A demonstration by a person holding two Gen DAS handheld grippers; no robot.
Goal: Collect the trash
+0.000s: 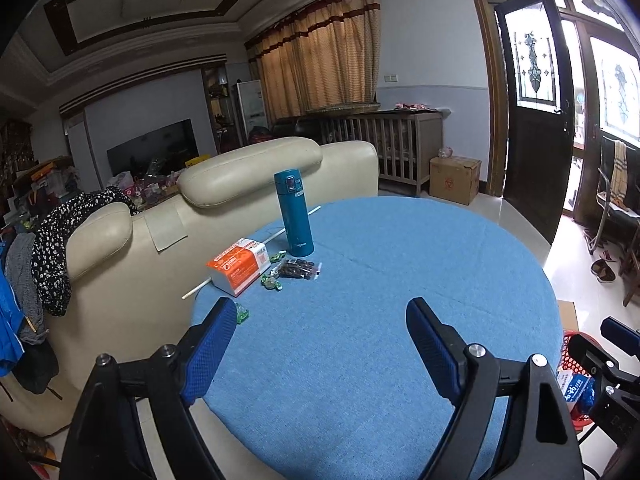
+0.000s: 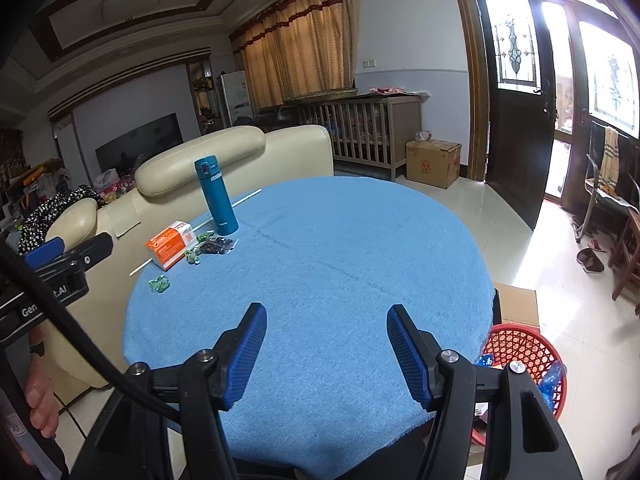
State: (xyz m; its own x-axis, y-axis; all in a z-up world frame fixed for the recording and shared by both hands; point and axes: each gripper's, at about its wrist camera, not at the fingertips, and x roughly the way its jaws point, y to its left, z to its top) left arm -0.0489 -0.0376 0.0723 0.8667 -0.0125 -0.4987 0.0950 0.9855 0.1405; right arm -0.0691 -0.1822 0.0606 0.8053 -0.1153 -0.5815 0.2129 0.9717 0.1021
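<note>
A round table with a blue cloth [image 1: 400,272] [image 2: 352,256] carries litter at its far left. There lie an orange-and-white carton [image 1: 240,266] [image 2: 172,247], a small dark snack bag [image 1: 298,269] [image 2: 216,246], several green wrappers [image 1: 242,314] [image 2: 159,283] and a thin white stick [image 1: 196,289]. A teal flask [image 1: 294,216] [image 2: 216,196] stands upright behind them. My left gripper [image 1: 320,308] hangs open over the near cloth, well short of the litter, with nothing between its fingers. My right gripper [image 2: 327,310] is open too and holds nothing. A red mesh basket [image 2: 520,340] [image 1: 576,346] with blue packaging inside sits on the floor at the table's right.
A cream leather sofa [image 1: 120,264] backs against the table's left, with clothes draped over it. A cardboard box [image 2: 434,162], a wooden crib and an open dark door [image 2: 520,112] stand beyond. A flat carton lies by the basket; chairs and shoes [image 2: 590,260] are at right.
</note>
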